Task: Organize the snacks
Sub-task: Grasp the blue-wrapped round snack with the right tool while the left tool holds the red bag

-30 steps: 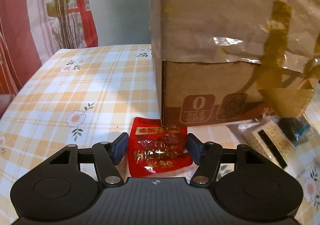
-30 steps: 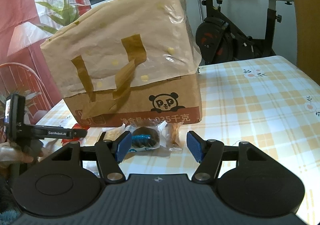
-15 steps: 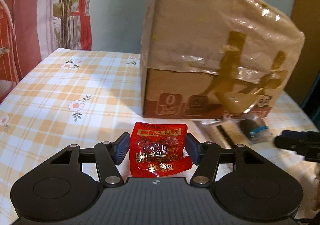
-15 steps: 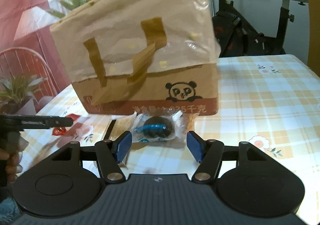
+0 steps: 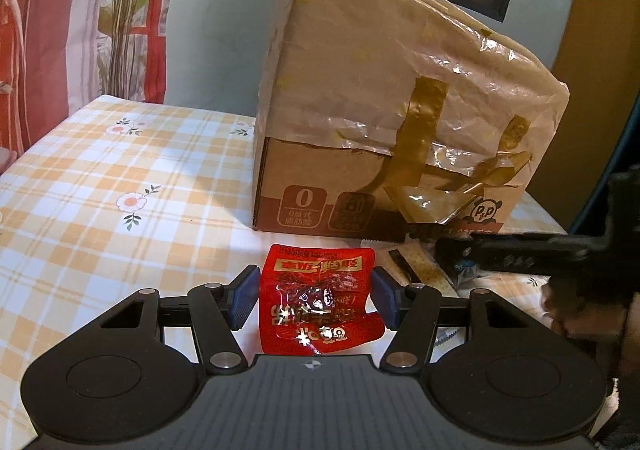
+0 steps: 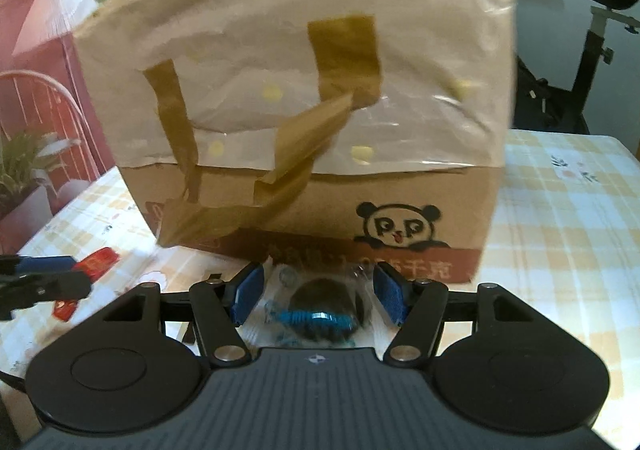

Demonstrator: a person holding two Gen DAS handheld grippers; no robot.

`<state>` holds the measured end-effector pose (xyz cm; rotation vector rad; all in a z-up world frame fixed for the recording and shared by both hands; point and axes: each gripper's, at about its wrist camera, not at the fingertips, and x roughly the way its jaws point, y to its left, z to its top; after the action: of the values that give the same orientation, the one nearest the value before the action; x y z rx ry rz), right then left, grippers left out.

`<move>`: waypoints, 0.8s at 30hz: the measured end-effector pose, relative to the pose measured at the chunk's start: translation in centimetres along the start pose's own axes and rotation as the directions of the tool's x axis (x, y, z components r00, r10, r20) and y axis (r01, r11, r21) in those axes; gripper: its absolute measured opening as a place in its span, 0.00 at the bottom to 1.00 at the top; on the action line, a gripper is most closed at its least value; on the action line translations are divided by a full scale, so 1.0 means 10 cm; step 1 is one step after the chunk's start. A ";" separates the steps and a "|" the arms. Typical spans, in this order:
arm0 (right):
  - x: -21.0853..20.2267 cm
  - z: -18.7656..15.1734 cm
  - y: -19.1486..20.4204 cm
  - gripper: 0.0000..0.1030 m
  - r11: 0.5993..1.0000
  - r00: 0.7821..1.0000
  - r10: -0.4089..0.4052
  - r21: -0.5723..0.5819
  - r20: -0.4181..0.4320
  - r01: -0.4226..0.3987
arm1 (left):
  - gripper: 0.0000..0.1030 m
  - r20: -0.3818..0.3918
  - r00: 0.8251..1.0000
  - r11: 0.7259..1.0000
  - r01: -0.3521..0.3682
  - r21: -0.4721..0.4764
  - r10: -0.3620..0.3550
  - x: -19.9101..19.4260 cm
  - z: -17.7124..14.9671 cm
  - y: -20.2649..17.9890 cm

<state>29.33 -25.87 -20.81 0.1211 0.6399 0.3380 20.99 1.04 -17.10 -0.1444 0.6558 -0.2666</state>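
Red snack packet (image 5: 318, 300) between spread left claw (image 5: 316, 300); right claw (image 6: 318, 300) spread around clear-wrapped cookie (image 6: 320, 310).

one box (image 5: 384, 122), three snack packets (image 5: 320, 302)

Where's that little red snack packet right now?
In the left wrist view, the red snack packet lies on the checked tablecloth between the open fingers of the left gripper, just in front of the cardboard box.

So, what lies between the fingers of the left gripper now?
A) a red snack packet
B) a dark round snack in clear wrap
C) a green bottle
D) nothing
A: in the left wrist view, the red snack packet lies between the open fingers of the left gripper.
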 end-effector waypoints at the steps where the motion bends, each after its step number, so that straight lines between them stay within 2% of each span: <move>1: 0.06 0.00 0.00 0.62 1.000 1.000 -0.006 -0.010 -0.017 0.006 | 0.61 0.000 1.000 1.000 0.002 -0.003 -0.002 0.00 0.00 0.00; 3: 0.16 -0.04 0.02 0.63 0.999 0.998 -0.029 -0.037 -0.051 0.027 | 0.61 0.004 1.000 1.000 0.011 -0.006 -0.011 -0.02 -0.01 0.02; 12: 0.08 -0.18 0.06 0.63 0.995 0.998 -0.062 -0.075 -0.018 0.061 | 0.61 -0.010 1.000 1.000 0.026 0.007 -0.026 0.04 -0.05 -0.02; 24: 0.11 -0.19 0.06 0.66 0.997 0.999 -0.037 -0.068 -0.035 0.034 | 0.61 -0.042 0.999 1.000 0.016 -0.013 -0.017 0.10 -0.07 0.00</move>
<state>28.85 -24.96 -22.83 0.0389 0.6647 0.3279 21.36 0.73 -18.27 -0.1571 0.6990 -0.2819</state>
